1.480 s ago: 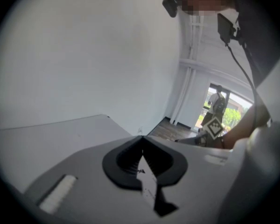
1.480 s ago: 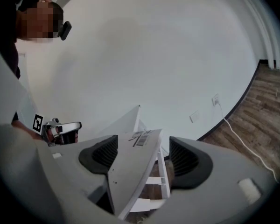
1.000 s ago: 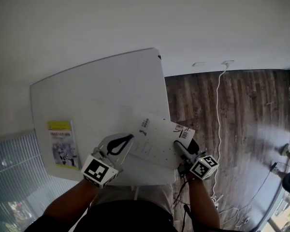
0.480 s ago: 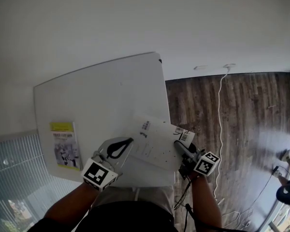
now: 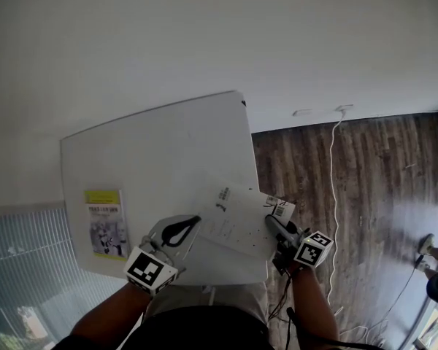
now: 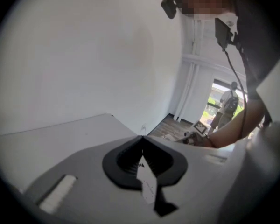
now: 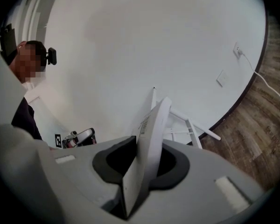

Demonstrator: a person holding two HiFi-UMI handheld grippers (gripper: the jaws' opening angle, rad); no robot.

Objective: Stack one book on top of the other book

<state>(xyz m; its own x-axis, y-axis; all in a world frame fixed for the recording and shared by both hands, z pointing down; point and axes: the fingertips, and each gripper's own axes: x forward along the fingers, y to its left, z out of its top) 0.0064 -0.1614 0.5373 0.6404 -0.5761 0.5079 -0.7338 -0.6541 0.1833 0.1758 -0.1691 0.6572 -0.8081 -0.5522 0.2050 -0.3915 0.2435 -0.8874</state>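
Note:
A white book (image 5: 237, 221) with a barcode at its right corner is held over the near part of the white table (image 5: 153, 152), between my two grippers. My left gripper (image 5: 193, 222) is shut on the book's left edge; in the left gripper view a thin white sliver of the book (image 6: 147, 183) shows between the closed jaws of the left gripper (image 6: 142, 139). My right gripper (image 5: 272, 223) has just been closing and now clamps the right edge of the book (image 7: 151, 125), which stands on edge between the pads of the right gripper (image 7: 144, 146). A second book (image 5: 106, 221), with a yellow and white cover, lies flat near the table's left edge.
Dark wooden floor (image 5: 350, 173) lies right of the table, with a white cable (image 5: 332, 166) running to a wall socket. A white wall fills the back. A person (image 6: 228, 101) stands in a far doorway in the left gripper view.
The right gripper's jaws have closed onto the white book's right edge. The book and the left gripper stay about where they were.

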